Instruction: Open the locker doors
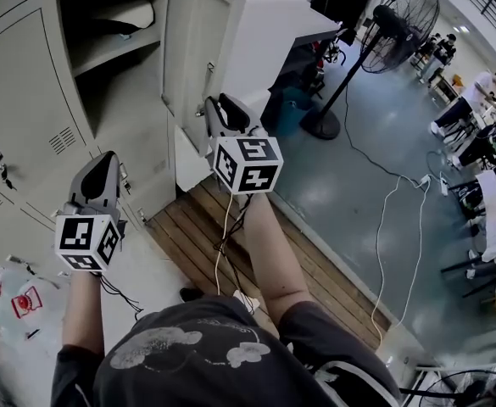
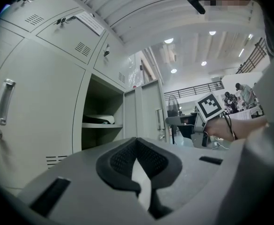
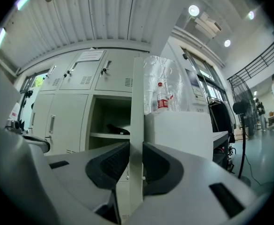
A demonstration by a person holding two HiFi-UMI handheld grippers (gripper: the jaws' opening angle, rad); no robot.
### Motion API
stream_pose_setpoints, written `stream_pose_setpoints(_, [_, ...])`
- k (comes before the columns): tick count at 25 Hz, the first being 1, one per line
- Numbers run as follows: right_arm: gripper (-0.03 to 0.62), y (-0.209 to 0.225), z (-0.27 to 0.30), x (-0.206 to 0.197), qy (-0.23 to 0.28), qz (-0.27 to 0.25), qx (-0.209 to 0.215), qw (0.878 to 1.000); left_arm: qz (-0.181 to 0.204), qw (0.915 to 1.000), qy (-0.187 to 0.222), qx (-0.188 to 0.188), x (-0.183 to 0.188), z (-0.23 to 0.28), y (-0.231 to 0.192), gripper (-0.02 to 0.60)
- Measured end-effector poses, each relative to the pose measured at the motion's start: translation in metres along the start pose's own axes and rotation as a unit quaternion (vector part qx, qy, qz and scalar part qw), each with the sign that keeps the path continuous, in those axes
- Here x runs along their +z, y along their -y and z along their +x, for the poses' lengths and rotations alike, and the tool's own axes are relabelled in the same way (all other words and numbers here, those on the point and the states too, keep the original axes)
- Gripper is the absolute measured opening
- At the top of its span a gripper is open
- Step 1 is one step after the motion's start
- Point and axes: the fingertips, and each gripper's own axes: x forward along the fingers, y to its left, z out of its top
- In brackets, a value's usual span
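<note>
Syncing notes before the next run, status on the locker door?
Right tool clamped on open locker door edge. Left tool shut, empty. White cabinet close behind door, may limit swing.

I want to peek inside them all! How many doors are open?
Done: one door is swung open, showing a shelf. In hand: the right gripper is clamped on its edge, and the left gripper is shut and empty. Left: the closed doors beside it.
</note>
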Motion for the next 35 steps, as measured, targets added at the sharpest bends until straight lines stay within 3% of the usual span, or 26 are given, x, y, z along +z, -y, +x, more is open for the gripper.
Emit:
stream_pose_setpoints(14, [0.104, 0.070, 0.009, -0.002, 0.023, 0.030, 0.025, 0.999, -0.001, 0.9998, 0.007, 0.016, -0.005, 0.047, 0.021, 0.008])
stream_pose_setpoints(28, [0.106, 0.075, 0.011, -0.003, 0.039, 0.016, 0.033, 0.999, -0.009, 0.9985, 0.007, 0.054, -0.011, 0.041, 0.016, 0.008])
stream_pose_setpoints(30, [0.156, 0.072, 0.005, -0.002, 0.039, 0.009, 0.025, 0.999, -0.014, 0.9983, 0.007, 0.056, -0.013, 0.032, 0.011, 0.008])
stream_pose_setpoints(35, [0.211, 0.058, -0.014, 0.005, 0.038, 0.001, -0.005, 0.999, -0.019, 0.9986, 0.005, 0.049, -0.012, 0.001, -0.002, 0.008])
